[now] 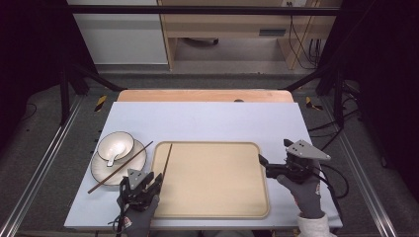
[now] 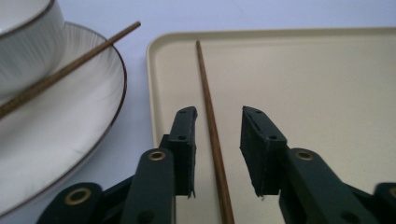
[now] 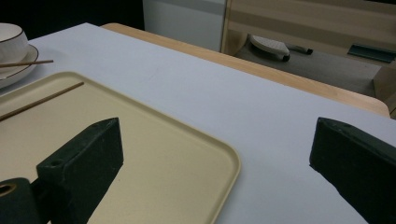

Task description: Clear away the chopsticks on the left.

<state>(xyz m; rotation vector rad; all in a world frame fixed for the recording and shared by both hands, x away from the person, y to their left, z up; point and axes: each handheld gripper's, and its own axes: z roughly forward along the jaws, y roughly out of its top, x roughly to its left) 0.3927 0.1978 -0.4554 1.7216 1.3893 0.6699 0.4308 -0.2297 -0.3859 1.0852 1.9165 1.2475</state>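
Slim brown chopstick (image 2: pixel 211 126) flat along tray's left edge, apparently ungripped.

Left claw (image 1: pixel 157 178) at tray (image 1: pixel 212 207) left edge, jaws either side of a chopstick (image 1: pixel 167 160) lying on tray. Second chopstick (image 1: pixel 120 167) rests across plate (image 1: pixel 99 170) beside bowl (image 1: pixel 116 145) (spoon inside). Right claw (image 1: pixel 263 160) at tray's right edge, on counter (image 1: pixel 207 118).

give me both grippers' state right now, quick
Left gripper: open, jaws either side of the chopstick on the tray, not clamped.
Right gripper: open, holding nothing.
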